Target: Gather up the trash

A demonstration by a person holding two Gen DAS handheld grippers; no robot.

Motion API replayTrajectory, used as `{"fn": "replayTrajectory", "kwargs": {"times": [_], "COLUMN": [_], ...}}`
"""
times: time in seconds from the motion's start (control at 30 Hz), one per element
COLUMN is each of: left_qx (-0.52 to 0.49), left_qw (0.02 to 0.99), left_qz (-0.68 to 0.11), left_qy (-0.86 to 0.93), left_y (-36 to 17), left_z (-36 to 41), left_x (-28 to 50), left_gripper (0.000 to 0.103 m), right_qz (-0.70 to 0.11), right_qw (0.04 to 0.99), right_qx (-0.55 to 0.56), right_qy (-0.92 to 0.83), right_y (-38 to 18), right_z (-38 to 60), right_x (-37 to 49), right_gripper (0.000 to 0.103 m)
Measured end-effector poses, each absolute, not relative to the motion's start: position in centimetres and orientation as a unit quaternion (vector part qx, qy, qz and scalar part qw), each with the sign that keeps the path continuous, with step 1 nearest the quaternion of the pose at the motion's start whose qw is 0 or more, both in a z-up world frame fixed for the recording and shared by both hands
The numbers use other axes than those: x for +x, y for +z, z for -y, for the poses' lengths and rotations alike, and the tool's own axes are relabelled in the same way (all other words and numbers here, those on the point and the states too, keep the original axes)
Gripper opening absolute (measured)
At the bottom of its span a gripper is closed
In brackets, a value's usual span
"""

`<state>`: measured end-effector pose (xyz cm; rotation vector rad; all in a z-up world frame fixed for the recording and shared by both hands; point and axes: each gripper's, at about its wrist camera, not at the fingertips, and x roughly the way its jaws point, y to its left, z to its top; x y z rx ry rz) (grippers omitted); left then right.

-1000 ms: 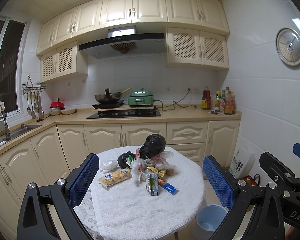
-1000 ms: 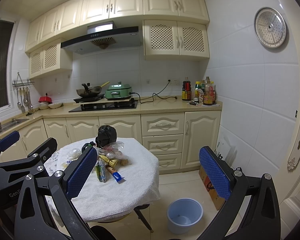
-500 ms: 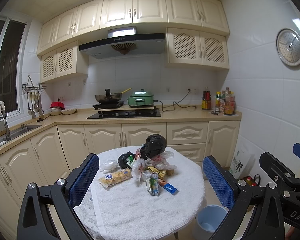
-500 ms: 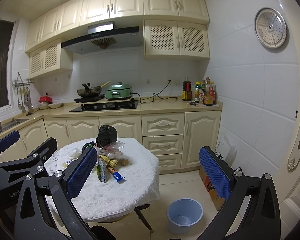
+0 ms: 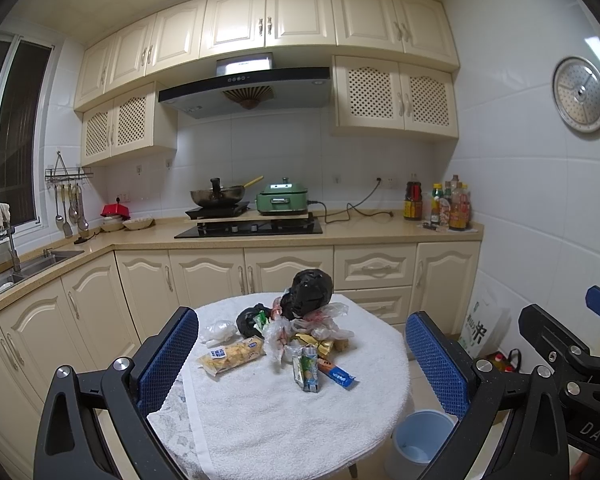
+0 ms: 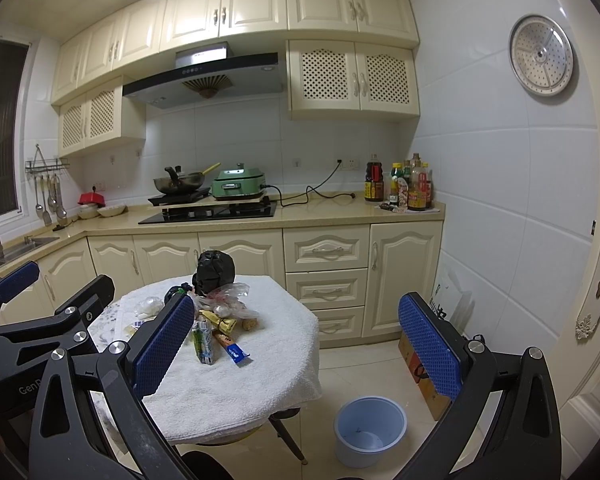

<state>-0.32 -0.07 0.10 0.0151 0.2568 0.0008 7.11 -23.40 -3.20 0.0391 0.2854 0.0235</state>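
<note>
Both grippers hang short of the trash pile, fingers spread wide and empty.
The left gripper [image 5: 302, 364] and right gripper [image 6: 296, 348] should start with loose wrappers nearest the crumpled black plastic bag [image 5: 311, 290] on the round white-towelled desk [image 5: 300, 420], then drop them into the pale blue bin [image 6: 370, 424] below; items behind the bag are hidden.

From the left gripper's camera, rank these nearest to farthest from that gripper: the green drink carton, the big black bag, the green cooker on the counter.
1. Green drink carton, at the front of the trash pile.
2. Big black bag, at the table's far side.
3. Green cooker, on the counter by the back wall.
</note>
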Motion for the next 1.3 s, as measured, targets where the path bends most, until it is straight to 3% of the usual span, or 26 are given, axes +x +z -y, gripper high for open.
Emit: {"fn": "replayTrajectory", "kwargs": {"times": [1.3], "left_qx": [0.006], "left_qw": [0.991], "left_qz": [-0.133], "left_qy": [0.003], "left_y": [-0.18], "left_z": [-0.41], "left_x": [0.46], "left_gripper": [0.102], "right_qz": [-0.150], "right_qw": [0.988], "right_qx": [0.020], "right_qy": [0.014], "right_y": [-3.95], "right_z": [22.91], "right_x": [8.04], "right_gripper": [0.103]}}
